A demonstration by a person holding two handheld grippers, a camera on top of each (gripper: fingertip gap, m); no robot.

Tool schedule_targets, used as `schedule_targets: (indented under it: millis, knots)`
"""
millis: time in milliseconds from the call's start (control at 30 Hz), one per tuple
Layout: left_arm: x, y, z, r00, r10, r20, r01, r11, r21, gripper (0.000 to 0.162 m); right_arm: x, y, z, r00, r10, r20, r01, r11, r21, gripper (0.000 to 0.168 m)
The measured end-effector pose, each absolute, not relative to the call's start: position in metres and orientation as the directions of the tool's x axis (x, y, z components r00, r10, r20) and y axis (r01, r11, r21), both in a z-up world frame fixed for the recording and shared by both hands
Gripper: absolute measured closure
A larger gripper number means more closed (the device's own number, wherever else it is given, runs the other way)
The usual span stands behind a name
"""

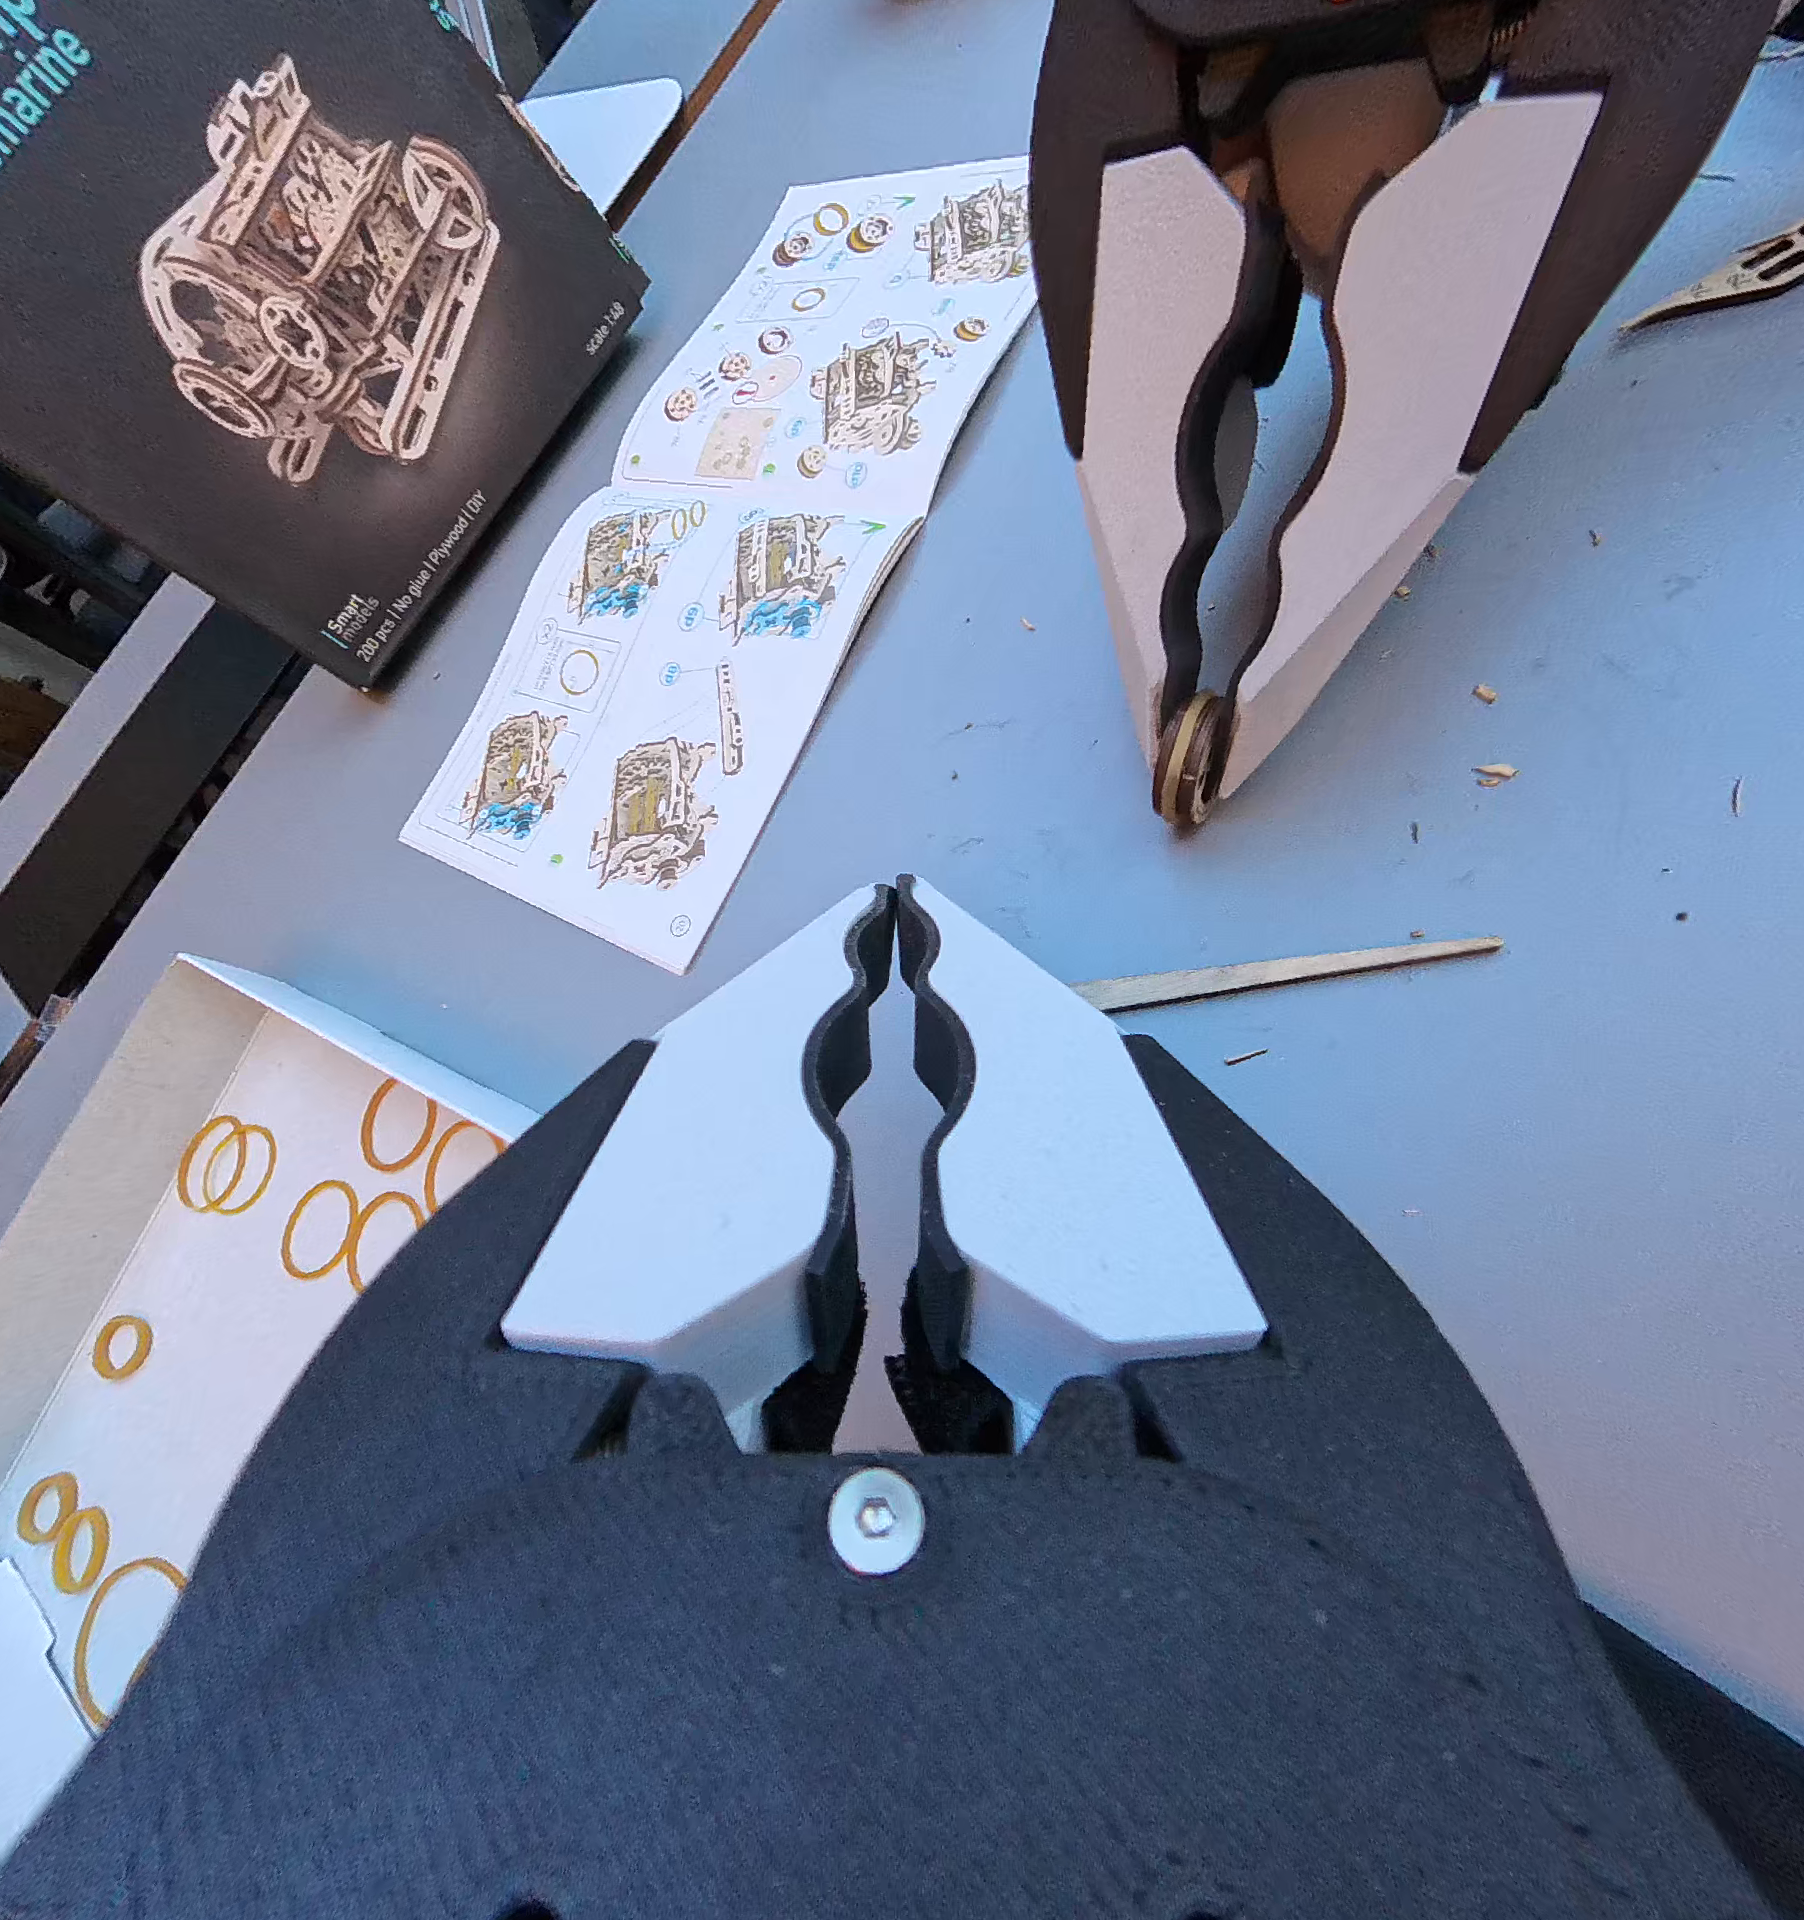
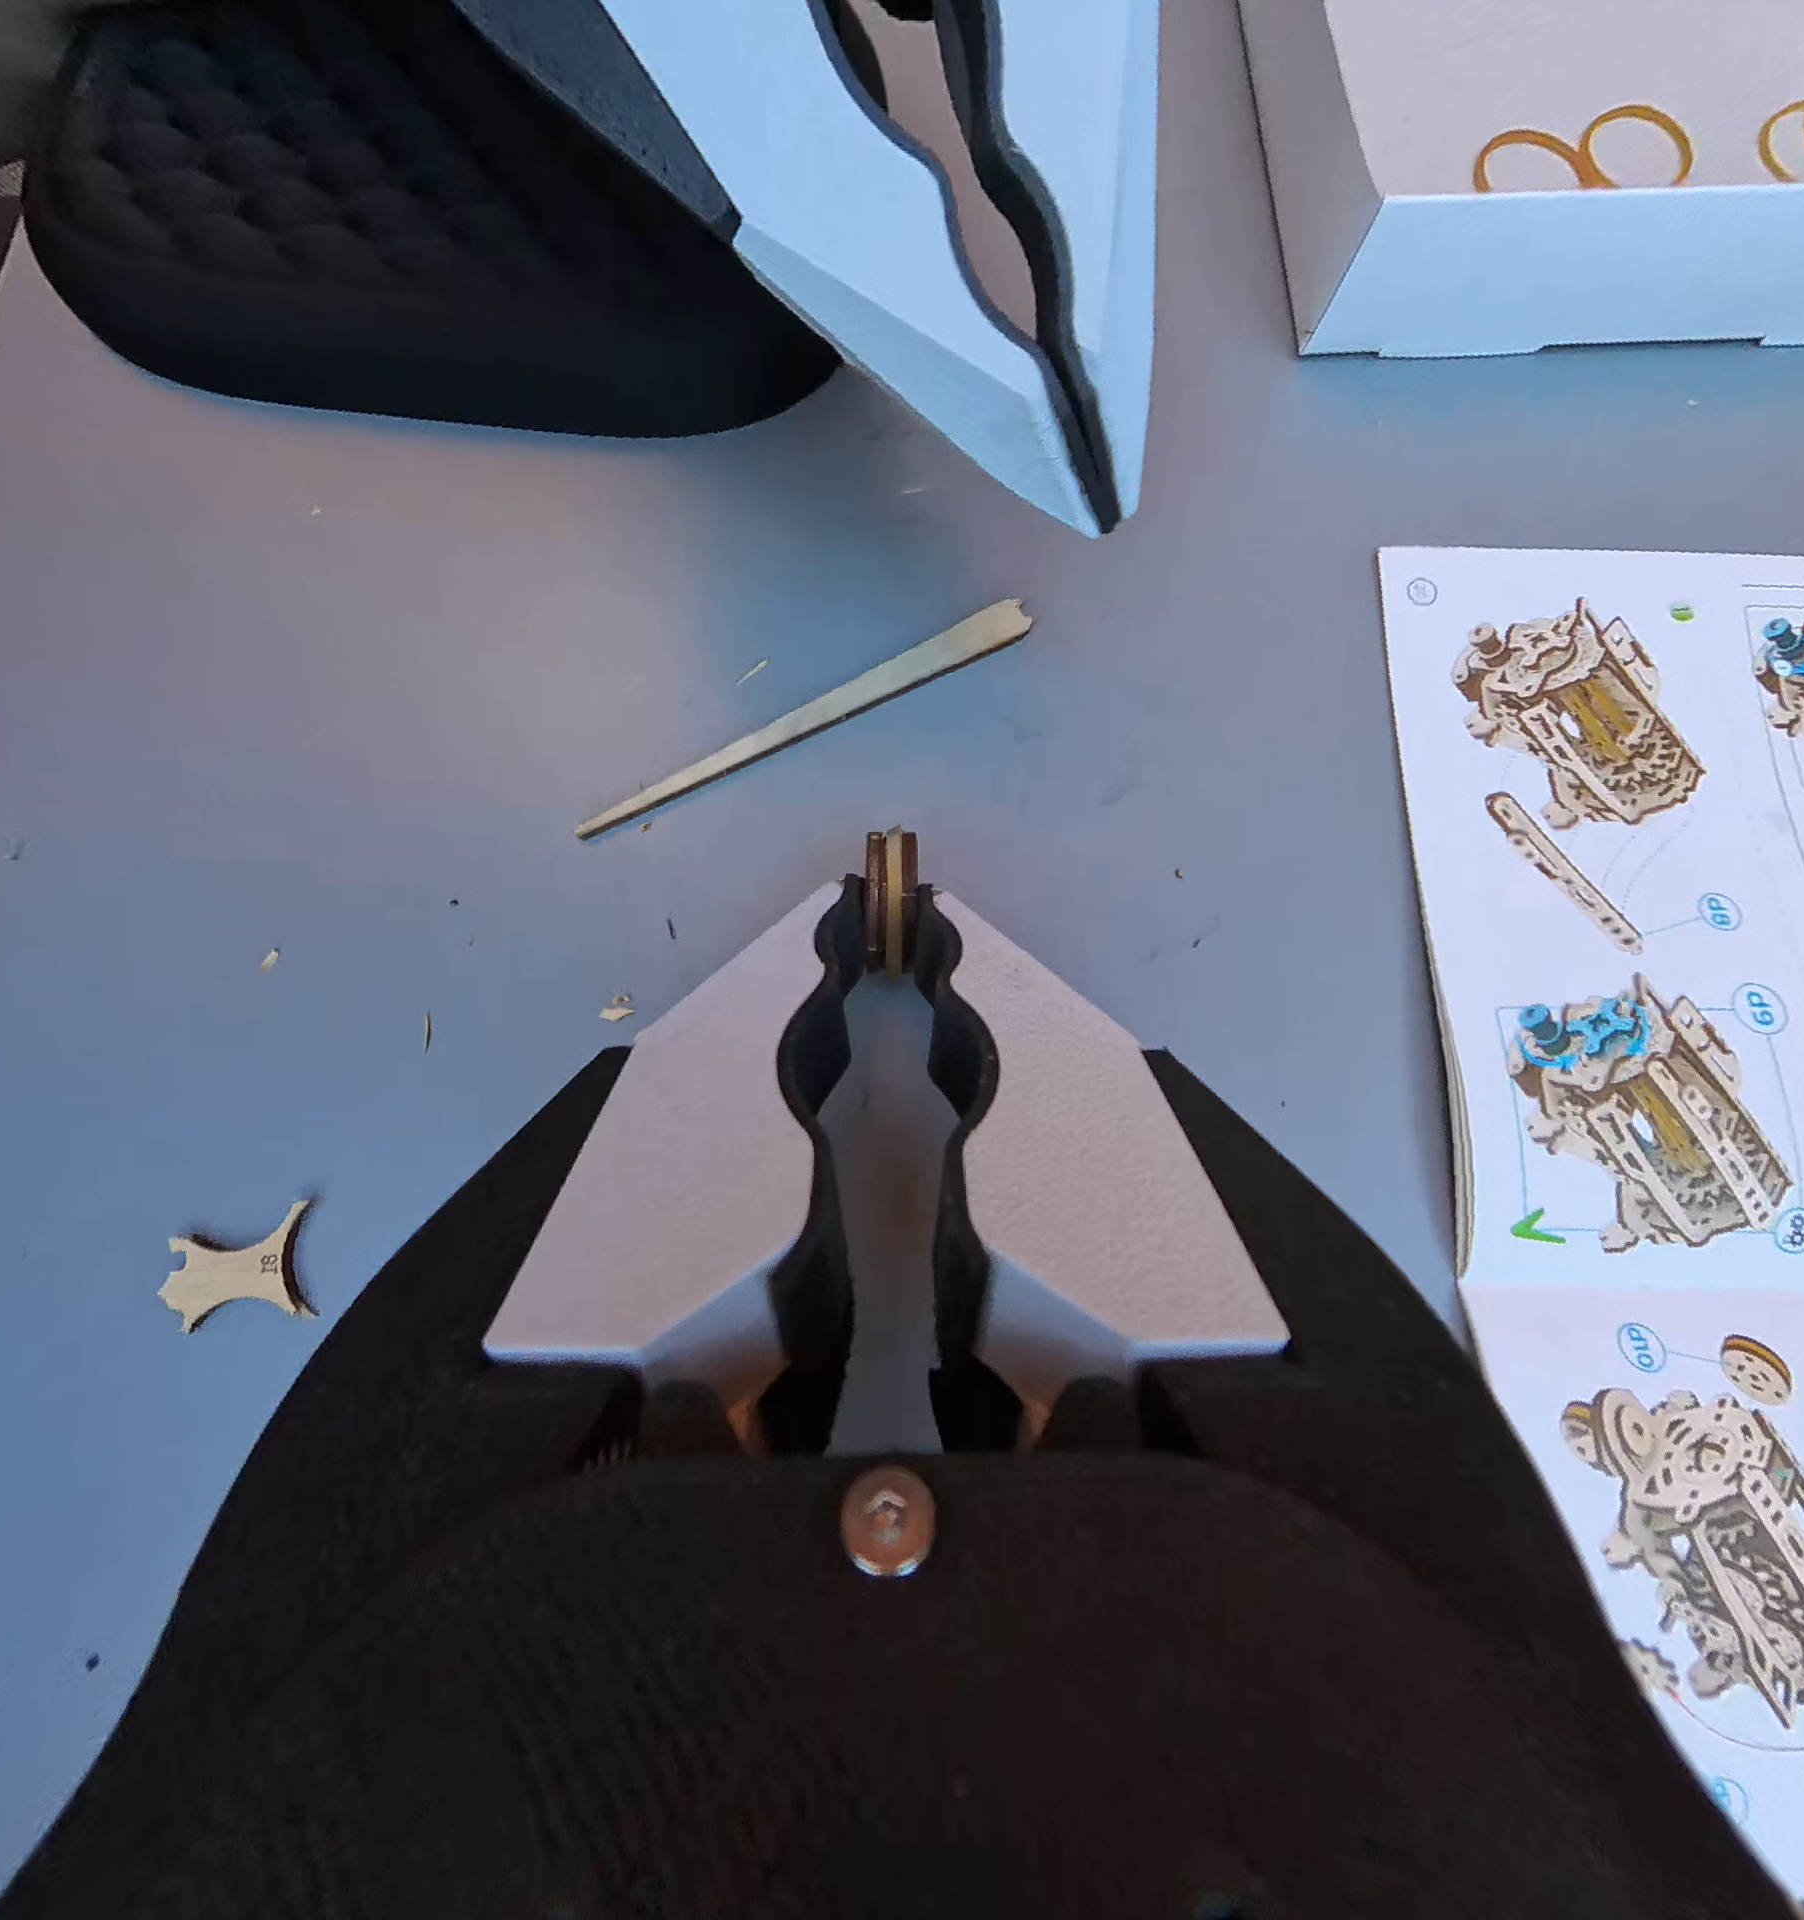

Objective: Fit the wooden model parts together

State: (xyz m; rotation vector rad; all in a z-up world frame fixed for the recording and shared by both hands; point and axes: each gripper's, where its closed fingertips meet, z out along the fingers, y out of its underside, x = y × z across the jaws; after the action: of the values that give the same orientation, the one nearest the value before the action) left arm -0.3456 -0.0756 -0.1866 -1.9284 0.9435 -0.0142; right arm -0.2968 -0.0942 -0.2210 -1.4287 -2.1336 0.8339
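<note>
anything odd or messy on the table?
Minor mess only: wood splinters and an offcut scrap litter the grey table, and a thin wooden strip lies loose between the grippers. The wooden wheel sits straight in the right gripper.

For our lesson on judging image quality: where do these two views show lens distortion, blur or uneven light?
Left wrist view: wide-angle bending curves the instruction booklet and table edge; the wooden wheel stays sharp. Right wrist view: the left gripper looks soft, and the grey table is lit evenly, without glare.
</note>
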Motion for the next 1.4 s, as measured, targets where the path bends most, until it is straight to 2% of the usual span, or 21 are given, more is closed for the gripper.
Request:
schedule_targets:
  millis: [333,600,900,1267,1400]
  knots:
    - [-0.346,-0.076,-0.191,0.706,-0.620,-0.342,-0.600,-0.267,-0.754,0.162,-0.314,-0.103,-0.227,-0.381,0.917,0.117,0.667,0.360,-0.653,0.161]
    - [-0.346,-0.077,-0.195,0.702,-0.628,-0.336,-0.604,-0.275,-0.748,0.162,-0.313,-0.099,-0.227,-0.361,0.925,0.118,0.641,0.338,-0.689,0.161]
    - [-0.345,-0.077,-0.195,0.699,-0.633,-0.332,-0.605,-0.278,-0.746,0.162,-0.271,-0.079,-0.228,-0.360,0.921,0.146,0.754,0.380,-0.536,0.161]
    - [-0.344,-0.077,-0.197,0.700,-0.635,-0.326,-0.605,-0.284,-0.744,0.162,-0.307,-0.092,-0.228,-0.339,0.935,0.102,0.714,0.327,-0.619,0.160]
    - [-0.344,-0.078,-0.198,0.695,-0.638,-0.332,-0.612,-0.283,-0.739,0.162,-0.302,-0.085,-0.226,-0.315,0.941,0.122,0.712,0.319,-0.625,0.142]
